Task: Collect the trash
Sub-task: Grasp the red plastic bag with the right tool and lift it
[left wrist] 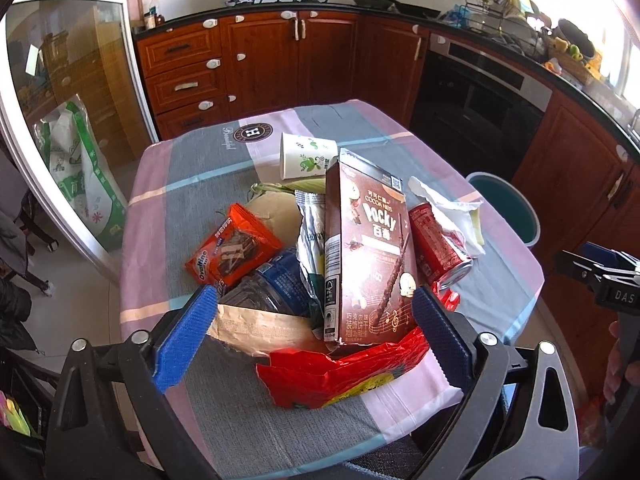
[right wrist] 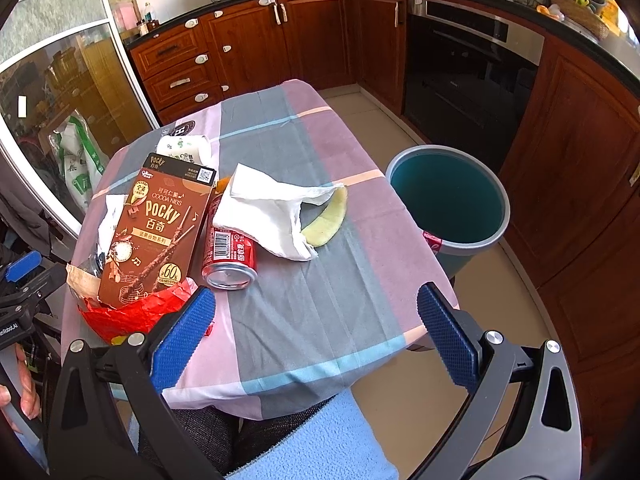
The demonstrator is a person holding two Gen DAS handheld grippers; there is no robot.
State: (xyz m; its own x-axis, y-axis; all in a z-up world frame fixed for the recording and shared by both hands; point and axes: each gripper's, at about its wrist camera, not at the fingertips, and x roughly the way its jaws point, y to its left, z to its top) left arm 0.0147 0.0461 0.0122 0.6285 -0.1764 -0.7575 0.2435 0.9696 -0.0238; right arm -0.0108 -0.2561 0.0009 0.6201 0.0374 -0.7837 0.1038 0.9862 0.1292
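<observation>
A heap of trash lies on the checked tablecloth (left wrist: 192, 160). A brown Pocky box (left wrist: 368, 256) stands upright in it, on a red foil bag (left wrist: 344, 372). My left gripper (left wrist: 316, 296) is open wide around the box's foot; its right pad is close to the box edge and its left pad is well clear. Beside the box lie a red can (right wrist: 230, 256), a white tissue (right wrist: 272, 212) and a pale green peel (right wrist: 326, 220). My right gripper (right wrist: 316, 292) is open over bare cloth near the table's front edge, with nothing between its fingers.
An orange Ovaltine packet (left wrist: 236, 248), a crushed bottle (left wrist: 276, 284), a white snack bag (left wrist: 312, 240) and a tipped paper cup (left wrist: 306, 156) are also on the table. A teal bin (right wrist: 448, 208) stands on the floor at the table's right. Wooden cabinets (right wrist: 312, 36) and an oven (right wrist: 468, 68) lie behind.
</observation>
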